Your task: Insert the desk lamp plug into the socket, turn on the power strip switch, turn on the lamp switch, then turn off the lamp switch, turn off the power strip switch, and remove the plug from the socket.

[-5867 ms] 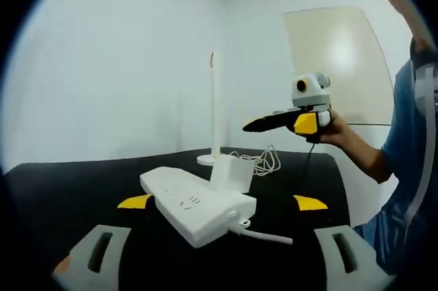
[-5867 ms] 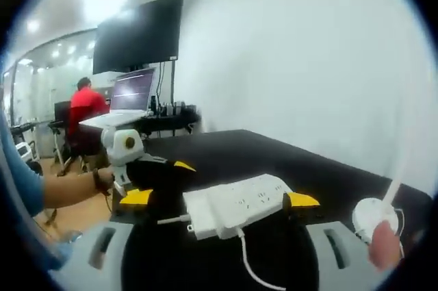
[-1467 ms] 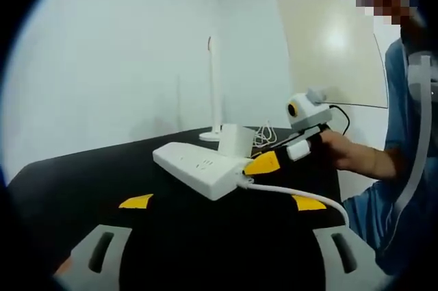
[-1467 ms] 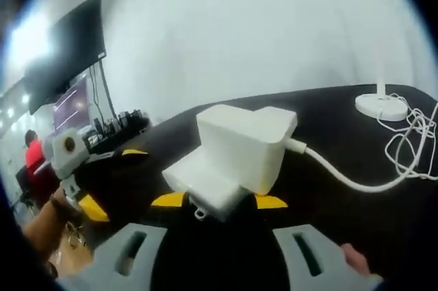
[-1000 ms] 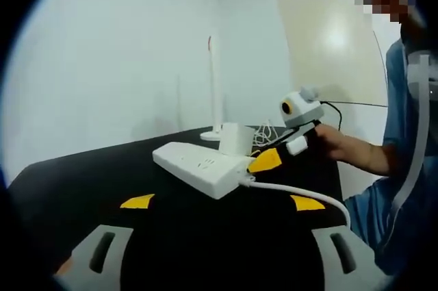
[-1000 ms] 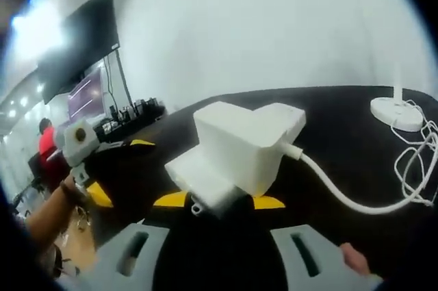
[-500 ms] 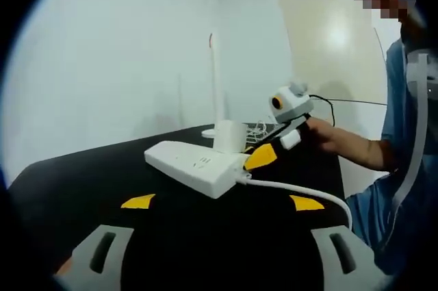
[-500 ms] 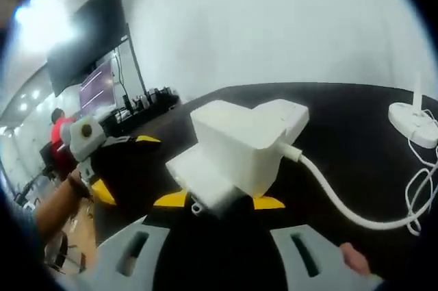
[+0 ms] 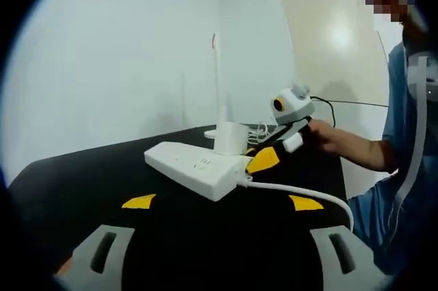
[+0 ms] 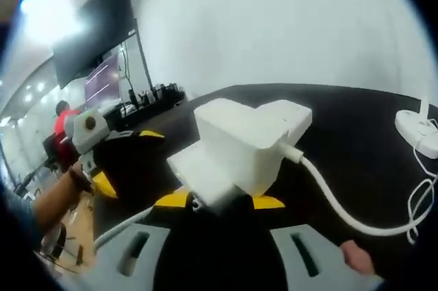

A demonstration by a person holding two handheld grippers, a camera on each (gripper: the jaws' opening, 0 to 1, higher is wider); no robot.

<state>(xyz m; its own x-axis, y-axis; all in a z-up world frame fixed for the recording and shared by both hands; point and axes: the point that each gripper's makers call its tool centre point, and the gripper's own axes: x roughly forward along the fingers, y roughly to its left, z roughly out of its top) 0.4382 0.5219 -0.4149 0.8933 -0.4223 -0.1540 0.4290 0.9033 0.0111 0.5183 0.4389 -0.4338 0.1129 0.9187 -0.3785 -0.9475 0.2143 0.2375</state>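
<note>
White plug block [image 10: 250, 144] sat seated in the power strip [image 9: 195, 168] on the black table [image 9: 82, 174], right at the right gripper [image 10: 217, 201], whose yellow tips pressed in at its base w/ jaws apparently closed on it. Strip's long axis ran away from the left gripper [image 9: 215, 202], which hung back from the strip, jaws spread and empty, so the right was nearer. Contact pts, socket and strip switch were hidden under the plug; lamp [image 9: 219, 99] stood beyond the strip.
</note>
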